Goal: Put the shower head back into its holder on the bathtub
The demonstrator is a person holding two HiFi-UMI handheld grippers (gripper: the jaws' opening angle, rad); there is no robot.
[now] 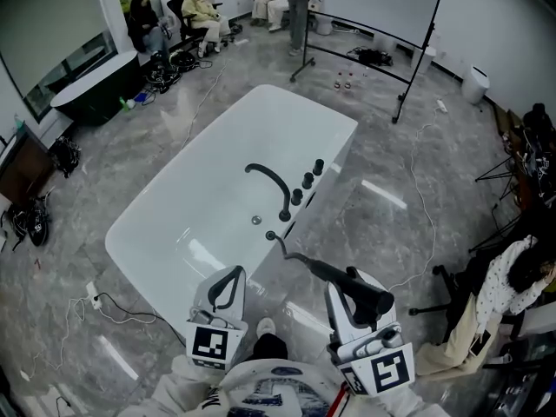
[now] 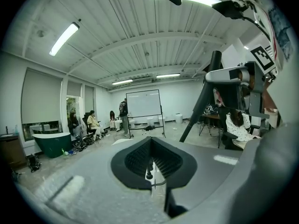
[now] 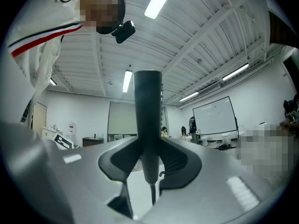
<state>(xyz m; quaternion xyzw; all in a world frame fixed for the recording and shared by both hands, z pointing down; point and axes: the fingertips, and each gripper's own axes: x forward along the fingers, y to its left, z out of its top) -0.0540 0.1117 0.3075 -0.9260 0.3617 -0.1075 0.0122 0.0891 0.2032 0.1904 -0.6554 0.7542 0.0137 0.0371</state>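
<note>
Right claw [image 1: 346,301]: clamped on the dark handle of the shower head [image 1: 372,299]. The handle stands upright between the pads in the right gripper view [image 3: 147,101].
Left claw [image 1: 228,287]: jaws together with nothing between them. It is held over the near end of the bathtub [image 1: 343,133].
Shower head location: in the air by the near right edge of the bathtub, apart from the rim and not seated.
Hose [image 1: 291,252]: runs from the handle end to a small black fitting [image 1: 270,234] on the rim.
Holder: judged to be that fitting, the nearest in the row with the black knobs [image 1: 302,188] and the spout [image 1: 269,179]. It is too small to confirm the socket shape.
Risk, rotation in grip: the handle looks smooth and round and is held by two pads only. Pull from the hose could turn or slide it, so the tip arrives off-axis.
Risk, hose: the short run between handle and fitting may kink as the handle approaches. It could also push the handle sideways out of line.
Risk, wrong target: the knobs stand just beside the fitting. A misjudged approach could strike a knob or the rim.
Risk, early release: if the handle is let go before it is fully seated, it could drop into the bathtub or onto the floor.
Risk, no second support: with its jaws together, the left claw cannot steady the hose unless they are parted.
</note>
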